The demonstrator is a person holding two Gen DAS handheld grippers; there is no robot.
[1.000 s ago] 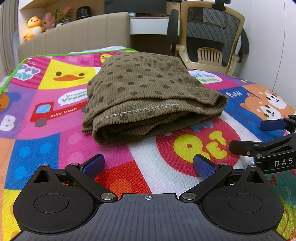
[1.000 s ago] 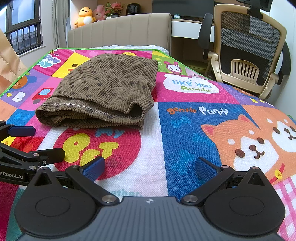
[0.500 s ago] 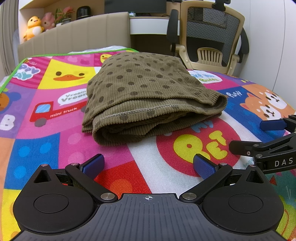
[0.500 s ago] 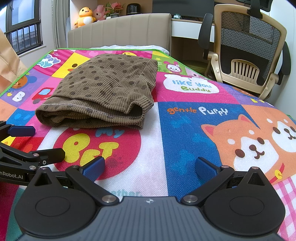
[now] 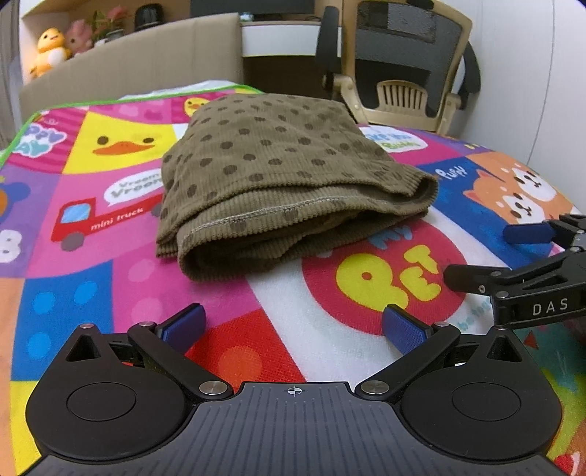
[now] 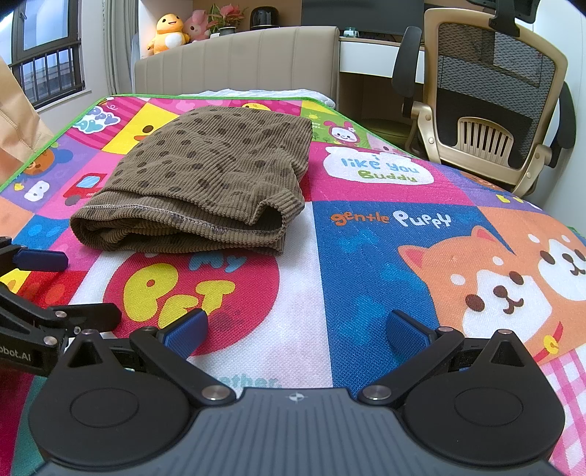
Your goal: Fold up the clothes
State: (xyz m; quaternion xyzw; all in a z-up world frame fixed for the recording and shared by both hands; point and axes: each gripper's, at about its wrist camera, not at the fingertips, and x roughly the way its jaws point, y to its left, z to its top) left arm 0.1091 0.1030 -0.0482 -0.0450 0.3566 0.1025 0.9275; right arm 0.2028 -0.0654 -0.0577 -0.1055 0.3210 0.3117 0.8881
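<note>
A brown corduroy garment with dark dots (image 5: pixel 278 179) (image 6: pixel 208 183) lies folded in a thick bundle on the colourful cartoon mat (image 5: pixel 110 278) (image 6: pixel 366 256). My left gripper (image 5: pixel 293 327) rests low on the mat just in front of the bundle, open, with nothing between its blue pads. My right gripper (image 6: pixel 296 331) also stands open and empty, a little to the right of the bundle's near edge. Each gripper shows at the edge of the other's view: the right one (image 5: pixel 520 256) and the left one (image 6: pixel 47 285).
A beige padded headboard (image 6: pixel 238 62) stands behind the mat. A mesh office chair (image 6: pixel 494 91) and a desk (image 6: pixel 370 51) are at the back right. Plush toys (image 6: pixel 168 31) sit on a shelf. A tan fabric piece (image 6: pixel 16 124) hangs at the left edge.
</note>
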